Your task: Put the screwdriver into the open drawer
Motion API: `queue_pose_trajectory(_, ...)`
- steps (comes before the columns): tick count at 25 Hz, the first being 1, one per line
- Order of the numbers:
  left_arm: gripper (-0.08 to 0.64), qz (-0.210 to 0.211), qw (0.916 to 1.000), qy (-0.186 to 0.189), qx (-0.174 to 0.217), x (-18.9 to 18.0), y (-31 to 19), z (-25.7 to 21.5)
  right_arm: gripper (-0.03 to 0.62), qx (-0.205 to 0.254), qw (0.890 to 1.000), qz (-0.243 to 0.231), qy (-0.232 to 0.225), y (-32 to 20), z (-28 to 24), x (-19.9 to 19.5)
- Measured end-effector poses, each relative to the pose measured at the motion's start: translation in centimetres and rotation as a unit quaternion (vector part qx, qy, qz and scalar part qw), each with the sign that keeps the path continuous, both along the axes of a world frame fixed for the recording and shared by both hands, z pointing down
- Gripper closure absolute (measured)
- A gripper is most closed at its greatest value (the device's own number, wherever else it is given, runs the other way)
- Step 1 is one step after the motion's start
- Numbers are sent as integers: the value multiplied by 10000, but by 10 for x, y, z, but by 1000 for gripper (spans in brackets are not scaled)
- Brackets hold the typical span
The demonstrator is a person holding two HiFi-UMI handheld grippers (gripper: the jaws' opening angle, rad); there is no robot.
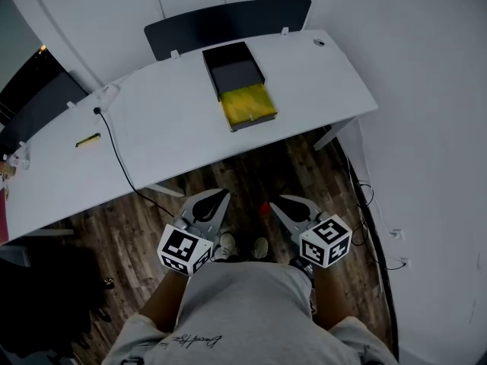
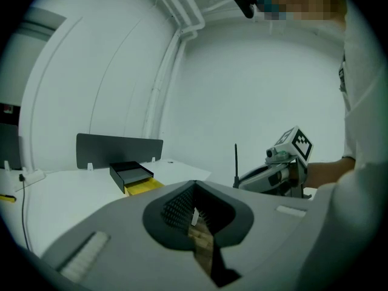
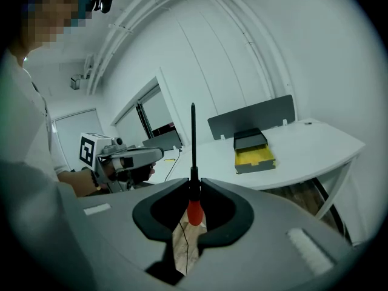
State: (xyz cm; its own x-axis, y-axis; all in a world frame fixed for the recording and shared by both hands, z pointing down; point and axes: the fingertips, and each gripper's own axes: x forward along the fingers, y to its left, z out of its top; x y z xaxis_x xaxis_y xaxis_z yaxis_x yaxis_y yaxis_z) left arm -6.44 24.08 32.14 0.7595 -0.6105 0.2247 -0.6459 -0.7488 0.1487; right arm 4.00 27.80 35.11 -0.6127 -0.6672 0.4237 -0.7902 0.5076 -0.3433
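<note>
Counted from the head view: one white curved table (image 1: 167, 120) above a brown wood-plank floor (image 1: 228, 175), and two dark upright panels, one (image 1: 228, 21) behind the far edge and one (image 1: 38, 109) off the left end

On the table, close to the far edge and right of the middle: one black box-shaped drawer unit (image 1: 232, 65) with its single drawer (image 1: 248, 105) pulled open toward the near edge, yellow inside. Toward the left end: one short yellow-and-black stick-like item (image 1: 87, 140), too small to identify. One thin black cable (image 1: 114, 147) running from near the far left edge across the top and over the near edge

Two grippers, both held low over the floor, well short of the table's near edge. Left gripper (image 1: 221, 195): jaws together at the tips, nothing between them. Right gripper (image 1: 275, 201): jaws clamped on the one red-handled, black-shafted screwdriver (image 3: 193, 162), gripped just above the red handle, shaft standing up past the jaw tips. Screwdriver well apart from the drawer, not yet over the table
</note>
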Motion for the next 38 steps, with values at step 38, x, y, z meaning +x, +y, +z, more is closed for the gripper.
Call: queue_pose_trajectory(38,560,260,9993,217,178,-44,-46,-4,518,48,9994,165,287,-41,6,-41)
